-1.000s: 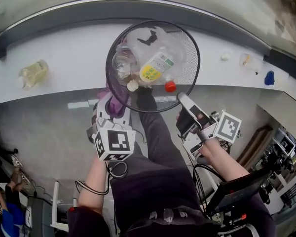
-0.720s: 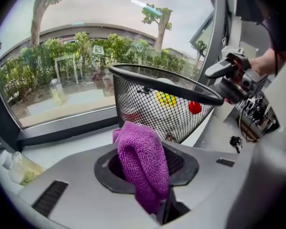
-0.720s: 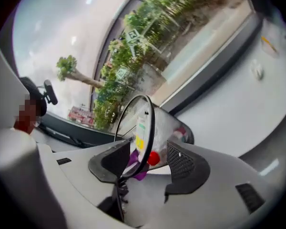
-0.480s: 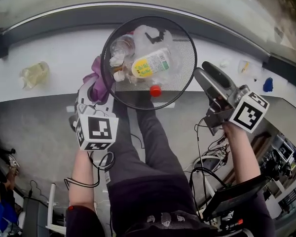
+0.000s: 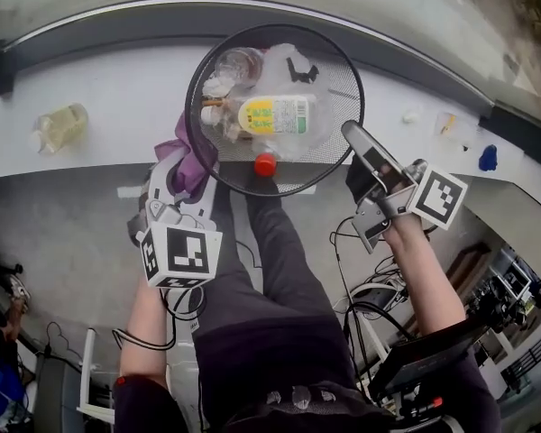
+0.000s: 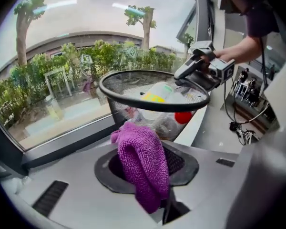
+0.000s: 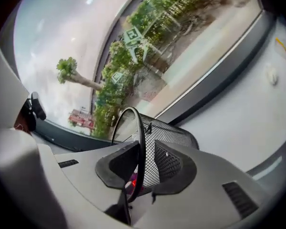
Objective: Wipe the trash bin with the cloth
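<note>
Ledge [image 5: 90, 88] runs wide and white ahead of both claws. The bin [image 5: 341, 79] is over its near edge, btwn the two claws; black mesh, packed w/ plastic rubbish.

R claw [image 5: 356, 144] is on the bin's right side. The rim wire and a bit of mesh wall stand btwn its jaws, which have just been closing and now pinch that rim.

L claw [image 5: 180, 171] is at the bin's left side, jaws clamped on the cloth [image 6: 143, 168]. Cloth is purple and bunched, draped over the pads. Its top sits right at L claw's tips, up against the bin's outer wall just under the rim, and looks to be touching.

In the bin, past both claws' tips, a clear bottle [image 5: 275, 114] w/ a yellow label lies flat, approx mid-bin. A red cap [image 5: 265, 164] sits by the near rim, btwn the claws.
</note>
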Demonstrator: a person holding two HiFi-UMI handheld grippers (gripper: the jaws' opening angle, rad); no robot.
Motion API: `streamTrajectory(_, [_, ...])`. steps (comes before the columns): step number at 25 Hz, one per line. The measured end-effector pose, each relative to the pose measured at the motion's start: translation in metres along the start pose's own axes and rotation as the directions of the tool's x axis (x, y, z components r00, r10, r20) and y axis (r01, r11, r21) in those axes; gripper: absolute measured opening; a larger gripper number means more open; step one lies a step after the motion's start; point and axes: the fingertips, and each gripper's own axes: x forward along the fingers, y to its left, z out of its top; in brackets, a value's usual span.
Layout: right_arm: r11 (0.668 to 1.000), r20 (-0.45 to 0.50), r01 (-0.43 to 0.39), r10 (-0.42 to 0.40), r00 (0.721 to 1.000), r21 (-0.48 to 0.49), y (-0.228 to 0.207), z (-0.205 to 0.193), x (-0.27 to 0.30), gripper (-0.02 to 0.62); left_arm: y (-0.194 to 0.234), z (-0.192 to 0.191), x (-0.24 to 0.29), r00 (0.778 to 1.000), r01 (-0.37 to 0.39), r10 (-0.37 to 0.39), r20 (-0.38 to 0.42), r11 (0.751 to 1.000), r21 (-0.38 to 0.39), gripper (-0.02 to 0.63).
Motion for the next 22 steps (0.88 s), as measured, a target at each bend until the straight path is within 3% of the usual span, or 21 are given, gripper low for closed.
streamTrajectory(3, [0.991,0.034,0.01,-0.015,0.999,0.13,-0.002,-0.027,-0.018,0.089,-0.032,0.003,-0.014,0.999,0.048,-0.048,0.01,0.999,-0.019,0.119])
streamTrajectory(7, [0.952,0.014,-0.025,0.022,1.0,0.305,-0.001,-0.071,-0.025,0.089,-0.059,0.006,-0.02,0.992,0.124,-0.121,0.036,0.988,-0.087,0.118])
streamTrajectory(10, [0.933,-0.034,-0.059,0.076,0.997,0.356,0.007,-0.1,-0.018,0.089,-0.066,0.003,-0.016,0.99,0.139,-0.137,0.029,0.985,-0.107,0.12])
streamTrajectory(13, [0.97,-0.11,-0.045,0.073,0.991,0.241,0.012,-0.108,-0.012,0.098,-0.053,0.001,-0.013,0.994,0.112,-0.109,0.032,0.987,-0.116,0.12])
streamTrajectory(16, [1.0,-0.099,0.008,-0.01,0.995,-0.023,0.012,-0.071,-0.021,0.128,-0.029,0.002,-0.015,0.998,0.061,-0.057,0.037,0.989,-0.136,0.12])
streamTrajectory(19, [0.964,-0.04,0.026,-0.038,0.998,-0.263,0.018,-0.013,-0.025,0.135,-0.008,0.005,-0.015,0.999,0.025,-0.019,0.048,0.991,-0.131,0.12])
streamTrajectory(22, [0.923,-0.058,-0.025,0.003,0.998,-0.384,0.029,0.018,0.001,0.135,0.011,0.008,-0.013,0.999,-0.012,0.016,0.044,0.995,-0.095,0.12])
